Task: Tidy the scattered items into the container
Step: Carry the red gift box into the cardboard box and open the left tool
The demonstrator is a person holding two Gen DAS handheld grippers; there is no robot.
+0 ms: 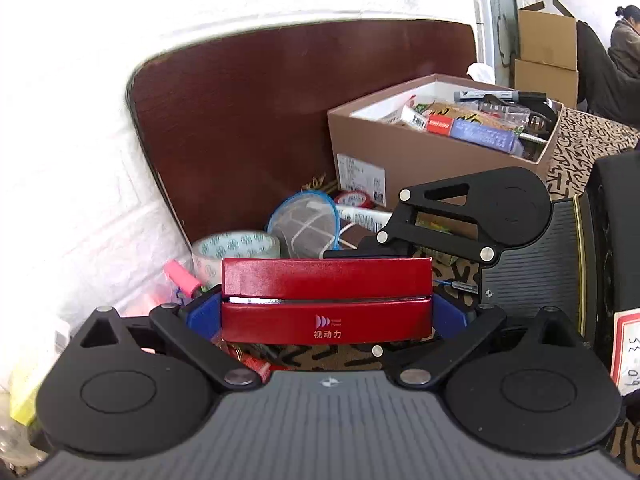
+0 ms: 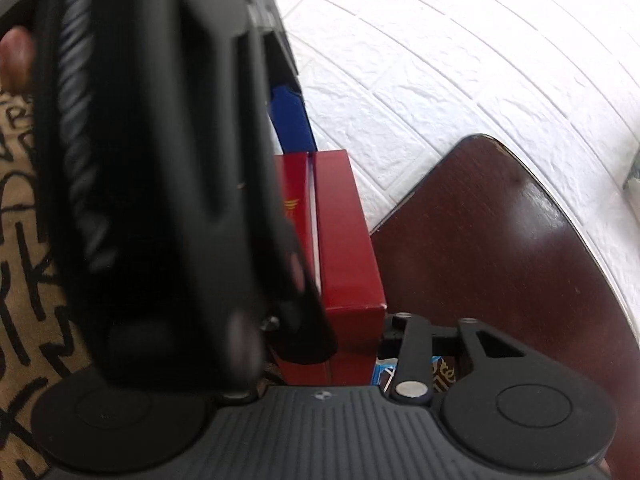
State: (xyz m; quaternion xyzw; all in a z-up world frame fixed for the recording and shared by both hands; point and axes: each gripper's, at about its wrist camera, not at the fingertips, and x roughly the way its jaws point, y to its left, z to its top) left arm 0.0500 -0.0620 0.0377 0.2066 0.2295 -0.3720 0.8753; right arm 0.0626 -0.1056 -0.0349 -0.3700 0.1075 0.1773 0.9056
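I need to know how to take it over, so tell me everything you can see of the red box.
The red box is a glossy, long case, apparently cardboard, with a slit along its length and a white logo with Chinese characters. It lies level, clamped end to end between the left gripper's blue pads. The right gripper closes on its far edge.

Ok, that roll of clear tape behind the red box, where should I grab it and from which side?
Probably by its ring wall, from above. The tape roll lies tilted with its hole facing up, so one finger could go inside the hole and the other outside the wall. The red box, held in the left claw, blocks it from the front.
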